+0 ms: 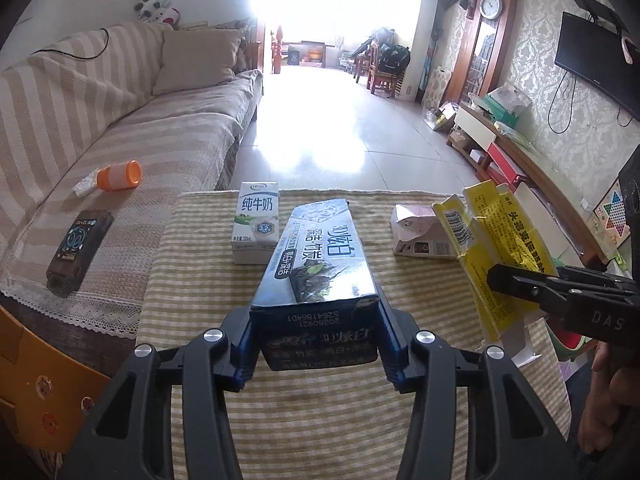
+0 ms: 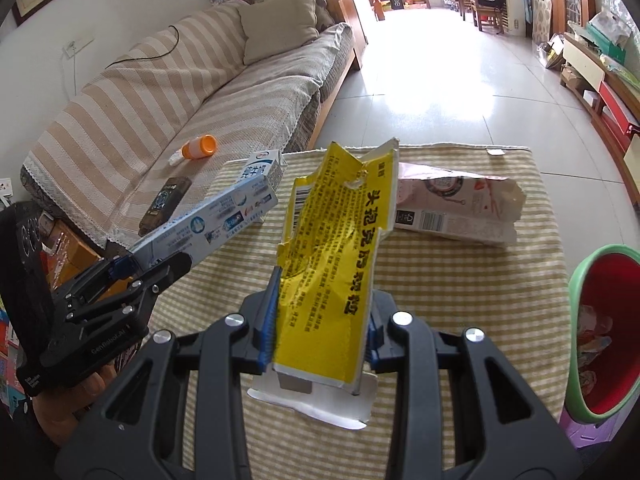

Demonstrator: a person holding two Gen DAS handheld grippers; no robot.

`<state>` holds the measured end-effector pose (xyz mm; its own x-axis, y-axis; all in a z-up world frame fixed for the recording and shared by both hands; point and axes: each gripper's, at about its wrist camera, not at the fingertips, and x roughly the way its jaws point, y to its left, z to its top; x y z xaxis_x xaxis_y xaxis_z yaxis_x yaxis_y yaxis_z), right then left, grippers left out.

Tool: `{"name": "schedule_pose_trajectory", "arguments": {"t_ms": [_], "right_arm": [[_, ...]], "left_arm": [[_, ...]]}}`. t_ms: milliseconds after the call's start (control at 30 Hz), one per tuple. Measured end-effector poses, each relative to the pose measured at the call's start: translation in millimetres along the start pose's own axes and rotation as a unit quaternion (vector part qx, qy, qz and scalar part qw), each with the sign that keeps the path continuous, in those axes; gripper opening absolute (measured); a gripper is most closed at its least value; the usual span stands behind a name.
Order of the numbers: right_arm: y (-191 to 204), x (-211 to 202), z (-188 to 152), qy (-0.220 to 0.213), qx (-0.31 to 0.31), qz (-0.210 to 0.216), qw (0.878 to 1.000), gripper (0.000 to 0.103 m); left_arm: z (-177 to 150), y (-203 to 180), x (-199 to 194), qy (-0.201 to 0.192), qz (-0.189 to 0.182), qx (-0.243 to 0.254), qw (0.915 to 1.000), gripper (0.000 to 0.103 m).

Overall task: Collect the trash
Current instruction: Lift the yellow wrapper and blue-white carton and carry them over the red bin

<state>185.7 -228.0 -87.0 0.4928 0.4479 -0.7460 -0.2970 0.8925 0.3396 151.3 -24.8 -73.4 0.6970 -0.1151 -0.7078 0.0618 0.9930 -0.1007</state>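
- So both claws are loaded: the left gripper (image 1: 316,344) is clamped on the near end of a blue toothpaste box (image 1: 316,264), which sticks out forward over the table (image 1: 192,280) instead of lying on it.
- Right gripper (image 2: 320,320) has its pads squeezed on a torn yellow box (image 2: 332,264), flattened and ragged, held upright and clear of the cloth.
- Looks like they're grabbing from the ends so the boxes can be tipped straight into something.
- That something is probably the red bin (image 2: 608,332) with the green rim, just off the table's right edge. There's already some crumpled stuff inside, can't tell what.
- Left on the table: a milk carton (image 1: 256,224) standing upright and a crushed pink carton (image 2: 456,208) on its side.
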Motion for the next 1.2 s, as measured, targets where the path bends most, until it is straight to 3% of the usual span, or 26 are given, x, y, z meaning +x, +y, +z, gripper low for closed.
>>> {"name": "schedule_pose_trajectory", "arguments": {"t_ms": [500, 867, 1200], "right_arm": [[-31, -77, -6, -0.052, 0.015, -0.018, 0.998, 0.033], [-109, -131, -13, -0.082, 0.066, -0.063, 0.992, 0.033], [-192, -166, -31, -0.098, 0.126, -0.107, 0.981, 0.033]], "left_arm": [[25, -66, -35, -0.032, -0.031, 0.030, 0.9985, 0.046], [35, -155, -19, -0.022, -0.092, 0.070, 0.9930, 0.046], [36, -246, 9, 0.004, -0.151, 0.116, 0.9818, 0.046]]}}
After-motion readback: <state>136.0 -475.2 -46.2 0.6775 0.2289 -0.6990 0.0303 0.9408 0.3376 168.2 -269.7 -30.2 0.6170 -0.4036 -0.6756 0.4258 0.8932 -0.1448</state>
